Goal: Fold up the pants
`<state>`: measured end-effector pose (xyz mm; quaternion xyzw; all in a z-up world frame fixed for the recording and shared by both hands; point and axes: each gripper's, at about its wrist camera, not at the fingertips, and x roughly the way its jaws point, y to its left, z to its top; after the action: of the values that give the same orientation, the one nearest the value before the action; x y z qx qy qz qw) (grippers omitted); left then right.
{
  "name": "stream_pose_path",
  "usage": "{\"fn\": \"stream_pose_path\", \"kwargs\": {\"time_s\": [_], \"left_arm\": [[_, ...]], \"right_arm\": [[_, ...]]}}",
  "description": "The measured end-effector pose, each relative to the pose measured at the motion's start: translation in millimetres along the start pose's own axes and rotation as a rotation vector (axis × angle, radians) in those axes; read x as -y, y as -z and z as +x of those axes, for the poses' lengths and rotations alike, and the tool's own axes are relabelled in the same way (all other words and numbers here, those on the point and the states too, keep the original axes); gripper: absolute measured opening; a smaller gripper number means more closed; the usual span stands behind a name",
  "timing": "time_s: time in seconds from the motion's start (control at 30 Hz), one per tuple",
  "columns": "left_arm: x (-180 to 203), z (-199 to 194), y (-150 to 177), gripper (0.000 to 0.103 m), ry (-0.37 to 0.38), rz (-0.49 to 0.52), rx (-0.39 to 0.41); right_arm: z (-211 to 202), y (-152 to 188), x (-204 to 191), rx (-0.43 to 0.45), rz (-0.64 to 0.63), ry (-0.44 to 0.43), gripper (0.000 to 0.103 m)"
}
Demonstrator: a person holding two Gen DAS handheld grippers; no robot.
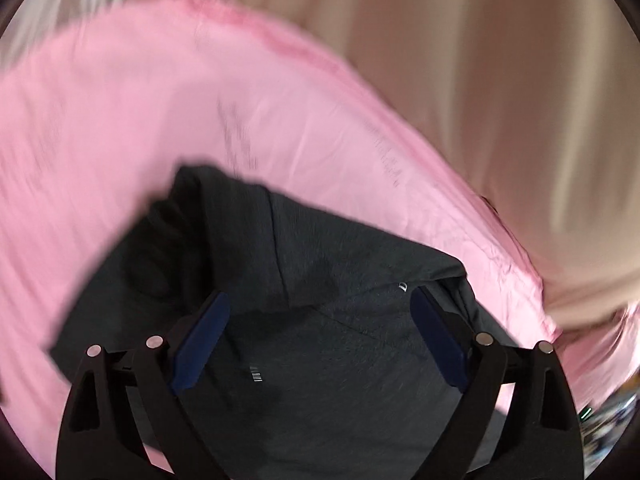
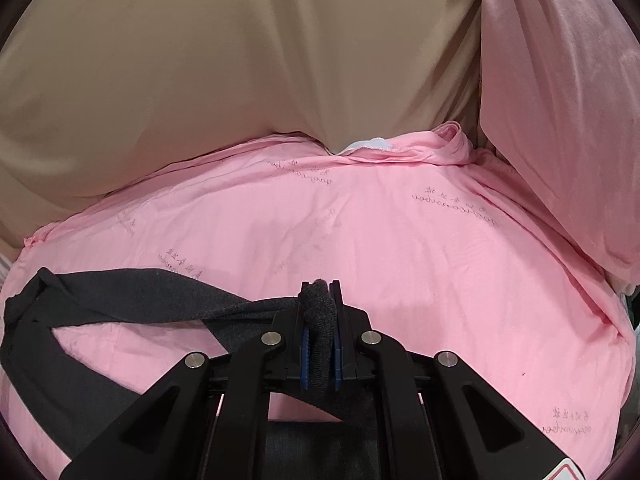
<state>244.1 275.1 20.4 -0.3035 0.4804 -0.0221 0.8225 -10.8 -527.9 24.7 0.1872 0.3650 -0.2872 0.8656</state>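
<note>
The right gripper (image 2: 319,320) pinches a bunched fold of the dark grey pants (image 2: 120,296), mid-fold. The left gripper (image 1: 320,336) hangs spread wide, pants (image 1: 320,360) lying under its fingers, seemingly untouched. Next, it must grab a free edge.

The right gripper (image 2: 320,300) pinches a bunched fold of dark pants (image 2: 132,296) above the pink sheet (image 2: 400,232).

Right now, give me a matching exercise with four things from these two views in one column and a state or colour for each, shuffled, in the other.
Things:
1. left hand-held gripper
2. right hand-held gripper
3. pants
4. bedsheet

States or colours:
A. pink, with faint printed writing
B. jaws wide apart, gripping nothing
C. dark grey
D. clamped on a bunch of fabric

Pairs: 1-B, 2-D, 3-C, 4-A
</note>
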Motion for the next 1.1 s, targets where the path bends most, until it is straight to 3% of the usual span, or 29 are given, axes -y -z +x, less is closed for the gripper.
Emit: {"fn": "stream_pose_path", "kwargs": {"time_s": [0.07, 0.17, 0.2, 0.23, 0.3, 0.33, 0.43, 0.57, 0.67, 0.77, 0.9, 1.0, 1.1], "left_arm": [[-18, 26, 3, 0.089, 0.061, -0.166, -0.077], [-34, 47, 9, 0.084, 0.098, -0.298, -0.106], [-34, 48, 6, 0.077, 0.109, -0.303, -0.089], [-32, 47, 0, 0.061, 0.132, -0.288, -0.065], [-33, 44, -10, 0.012, 0.157, -0.281, -0.062], [-36, 42, -17, 0.007, 0.192, -0.299, -0.069], [-35, 23, -29, 0.007, 0.215, -0.284, -0.040], [-32, -55, -27, 0.007, 0.252, -0.161, 0.052], [-46, -91, -7, 0.007, 0.179, -0.096, 0.080], [-76, -88, 16, 0.007, 0.070, -0.115, 0.044], [-110, -49, 28, 0.007, 0.007, -0.215, -0.035], [-103, -49, 28, 0.007, 0.001, -0.214, -0.023], [-86, -84, 24, 0.007, 0.062, -0.171, 0.020]], "right_arm": [[-1, 2, 1, 0.001, 0.006, -0.003, 0.007], [1, 4, 0, -0.002, 0.004, 0.002, 0.007], [2, 4, -1, -0.003, 0.006, 0.003, 0.007], [2, 5, -1, -0.003, 0.011, 0.002, 0.007], [3, 5, -2, -0.001, 0.016, 0.003, 0.007], [4, 6, -1, 0.000, 0.022, 0.002, 0.007], [2, 7, 0, 0.006, 0.031, -0.003, 0.007], [-14, 9, 0, 0.036, 0.022, -0.015, 0.007], [-10, 17, 6, 0.013, 0.015, 0.017, 0.007], [7, 30, 17, -0.035, 0.047, 0.045, 0.008], [10, 36, 26, -0.029, 0.131, 0.008, 0.008], [-13, 27, 21, 0.008, 0.117, -0.008, 0.008], [-49, 18, 21, 0.080, 0.108, -0.048, 0.008]]}}
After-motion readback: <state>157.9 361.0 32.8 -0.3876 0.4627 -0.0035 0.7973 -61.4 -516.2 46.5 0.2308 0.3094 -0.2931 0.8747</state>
